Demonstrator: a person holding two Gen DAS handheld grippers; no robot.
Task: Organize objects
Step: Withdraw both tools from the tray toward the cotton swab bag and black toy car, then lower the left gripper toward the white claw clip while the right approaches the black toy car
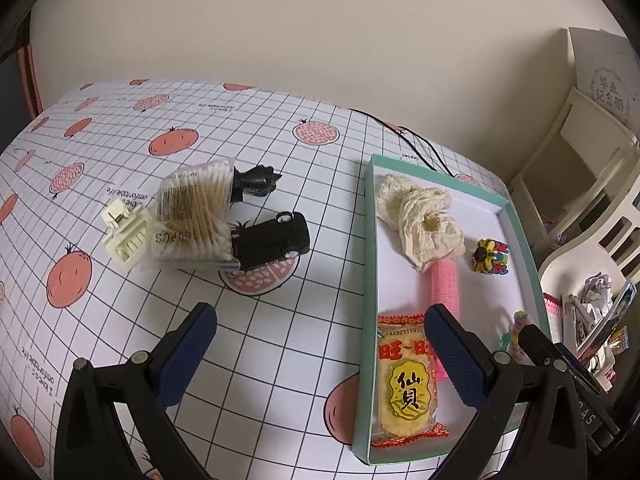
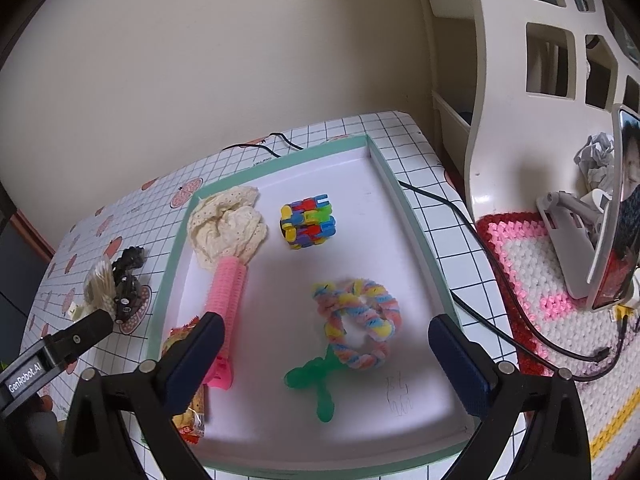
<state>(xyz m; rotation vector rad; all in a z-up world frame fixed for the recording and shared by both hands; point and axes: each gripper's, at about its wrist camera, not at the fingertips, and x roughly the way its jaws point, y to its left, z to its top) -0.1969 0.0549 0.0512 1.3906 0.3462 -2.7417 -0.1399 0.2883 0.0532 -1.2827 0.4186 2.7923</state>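
Left of the tray (image 1: 370, 240), the toy car (image 1: 272, 242) lies ahead of the left gripper (image 1: 320, 344), nearer than the right gripper (image 2: 326, 348); both fingers open, empty.

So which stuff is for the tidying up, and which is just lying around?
For the tidying:
tray
cotton swabs
black toy car
cream clip
dark figurine
snack packet
pipe-cleaner flower

Just lying around:
black cable
crochet mat
white shelf

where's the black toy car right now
The black toy car sits on the tablecloth left of the green-rimmed tray, touching the pack of cotton swabs.
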